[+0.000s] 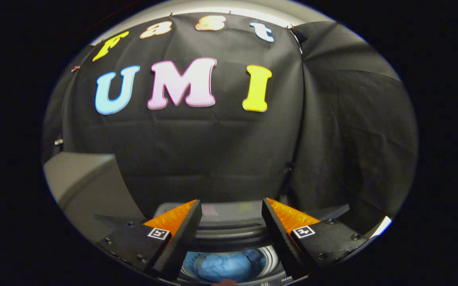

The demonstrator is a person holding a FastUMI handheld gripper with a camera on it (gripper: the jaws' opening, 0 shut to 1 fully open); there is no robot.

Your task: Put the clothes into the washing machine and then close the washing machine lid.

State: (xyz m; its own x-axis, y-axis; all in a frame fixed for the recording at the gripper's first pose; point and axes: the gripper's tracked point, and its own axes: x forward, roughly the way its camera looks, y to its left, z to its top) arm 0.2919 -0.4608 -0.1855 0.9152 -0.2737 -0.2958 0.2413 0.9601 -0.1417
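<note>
1. Gripper view: my gripper (232,222) hangs with its fingers spread wide and nothing between them, looking over the open top of the washing machine (233,234).
2. The clothes (225,267), a blue crumpled bundle, already lie down in the drum (270,258), showing at 6 o'clock through the gap between my fingers, below and apart from them.
3. I judge the bundle soft, light and floppy; if it needed shifting I would pinch a raised fold near its middle, since it will sag and trail wherever I take it.
4. The grey panel at 8 o'clock, rising left of my fingers, I take to be the lid (82,182), standing open. It looks stiff and smooth, so I would push or hook it near its free edge, wary of the fingers slipping on it.
5. Writing: each finger carries a small square coded marker (160,233); some tiny lettering on the machine's front rim at 5 o'clock is too small to read. No brand is legible.
</note>
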